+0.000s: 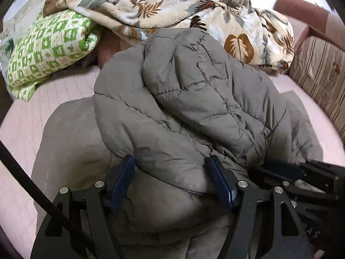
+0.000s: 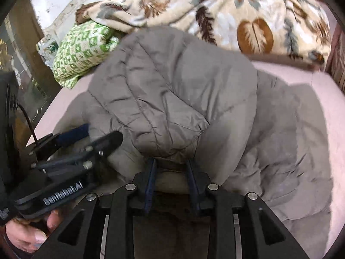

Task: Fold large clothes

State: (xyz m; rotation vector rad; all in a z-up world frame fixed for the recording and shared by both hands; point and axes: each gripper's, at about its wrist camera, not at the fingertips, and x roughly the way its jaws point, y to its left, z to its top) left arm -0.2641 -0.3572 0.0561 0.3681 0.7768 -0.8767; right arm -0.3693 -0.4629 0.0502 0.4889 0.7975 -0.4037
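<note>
**Both grippers at the near edge of the grey puffer jacket**

From your left wrist view: your left gripper [image 1: 170, 161] has its blue fingers [image 1: 123, 181] spread fairly wide, and a fat roll of the grey quilted jacket [image 1: 194, 99] bulges between them. Whether the pads are actually squeezing that roll, I can't tell. The jacket lies bunched in the middle of the pink bed surface [image 1: 25, 129], its upper layer doubled over the layer beneath. Beyond it sits the leaf-print blanket [image 1: 172, 10] in a heap, with the green checked cloth [image 1: 49, 49] to its left. Low on the right, your right gripper [image 1: 286, 168] pokes in against the jacket's edge, just beside your left one.

Over to the right wrist view: your right gripper [image 2: 171, 161] shows its jaws a narrow way apart, straddling the jacket's [image 2: 172, 82] folded hem. The cloth sits between the fingertips, but the pads don't look pressed onto it. Your left gripper [image 2: 101, 133] comes in from the left, its fingers reaching onto the jacket's near corner. Your hand [image 2: 28, 233] shows at the bottom left, wrapped round its handle. The leaf-print blanket [image 2: 237, 15] and the green checked cloth [image 2: 82, 49] lie behind.
</note>
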